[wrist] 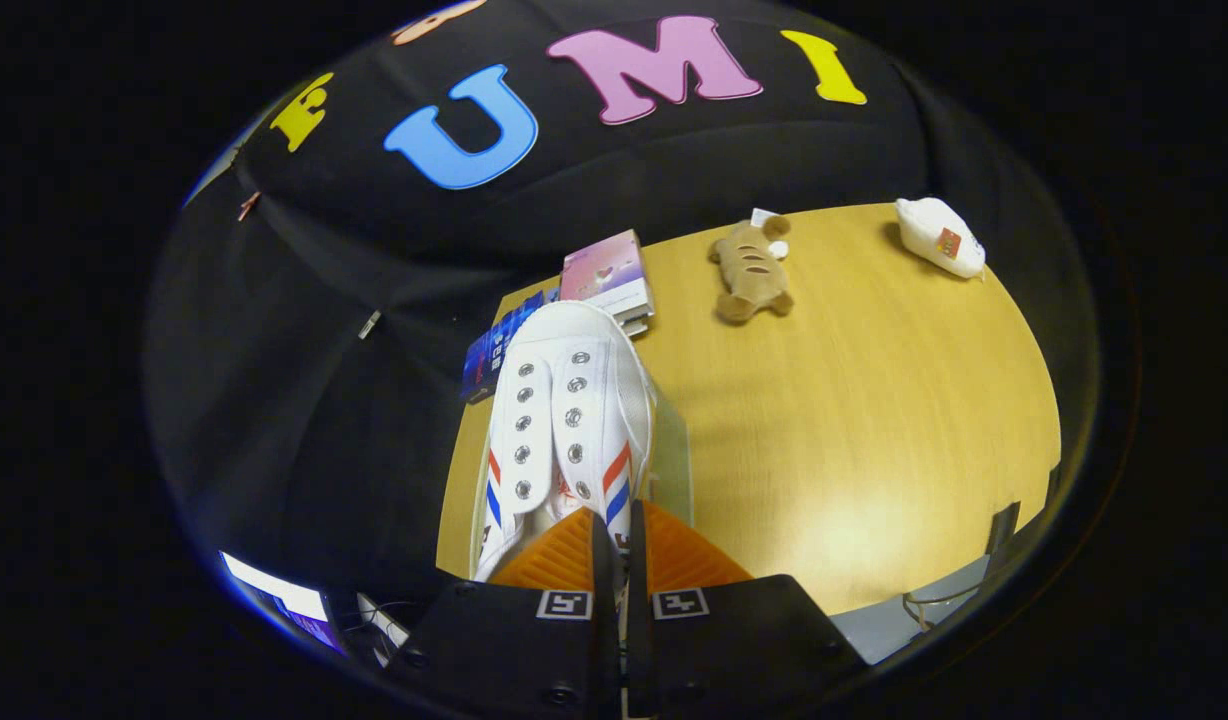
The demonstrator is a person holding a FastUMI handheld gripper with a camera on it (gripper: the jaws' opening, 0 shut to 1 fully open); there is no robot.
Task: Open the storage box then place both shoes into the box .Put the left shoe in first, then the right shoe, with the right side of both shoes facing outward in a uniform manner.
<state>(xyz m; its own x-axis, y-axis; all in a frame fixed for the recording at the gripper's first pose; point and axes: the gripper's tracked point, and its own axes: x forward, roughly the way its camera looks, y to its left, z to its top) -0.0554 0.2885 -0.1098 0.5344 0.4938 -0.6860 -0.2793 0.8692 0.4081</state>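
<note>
Gripping the white shoe (564, 420) at its heel, the tongs (614, 545) are clenched on it, holding it above the counter (874, 420), toe toward a pink box (606, 275).

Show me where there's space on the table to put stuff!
The table is bare between the shoe in the tool and the white bag, below the plush toy. It's crowded beyond the shoe, where the boxes lie.

The gripper view rides on the gripper (614, 545), looking forward and steeply down along its nearly closed fingers, very near a white shoe (564, 420), the wooden table (874, 420) spreading beyond.
</note>
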